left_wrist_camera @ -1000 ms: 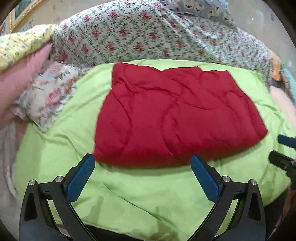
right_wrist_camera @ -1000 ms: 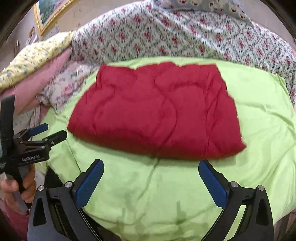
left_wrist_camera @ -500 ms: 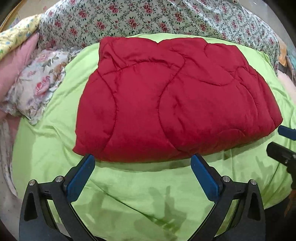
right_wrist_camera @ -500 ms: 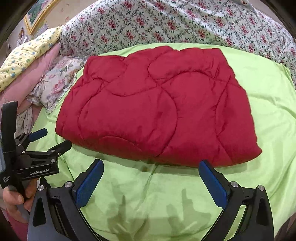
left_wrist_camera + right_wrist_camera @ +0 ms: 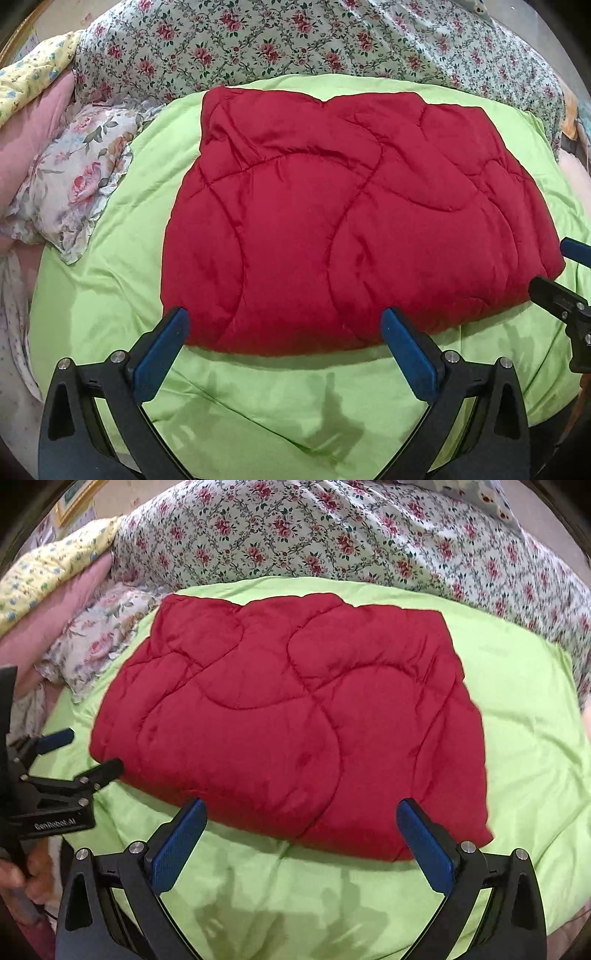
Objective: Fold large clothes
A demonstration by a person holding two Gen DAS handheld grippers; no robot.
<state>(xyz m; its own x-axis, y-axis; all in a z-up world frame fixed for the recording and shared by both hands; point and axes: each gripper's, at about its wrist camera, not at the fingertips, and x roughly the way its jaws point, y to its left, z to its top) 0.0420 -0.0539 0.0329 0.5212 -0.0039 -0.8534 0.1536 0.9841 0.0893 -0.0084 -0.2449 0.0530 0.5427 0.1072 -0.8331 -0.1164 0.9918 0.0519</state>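
Note:
A red quilted garment [image 5: 343, 221] lies folded into a thick rectangle on a lime green bed cover [image 5: 258, 398]; it also shows in the right wrist view [image 5: 295, 723]. My left gripper [image 5: 284, 325] is open and empty, its blue pads just at the garment's near edge. My right gripper [image 5: 301, 814] is open and empty at the near edge, further right. The left gripper shows at the left of the right wrist view [image 5: 83, 751], beside the garment's left corner. The right gripper's tips show at the right of the left wrist view [image 5: 554, 269].
A floral quilt [image 5: 295, 40] is heaped behind the green cover. A flowered pillow [image 5: 74, 181], a pink cushion [image 5: 33, 125] and a yellow cloth [image 5: 33, 74] lie at the left. The green cover [image 5: 524, 709] has bare room right of the garment.
Both grippers have moved forward and down toward the garment's near edge. The garment now fills more of each view. Both stay open.

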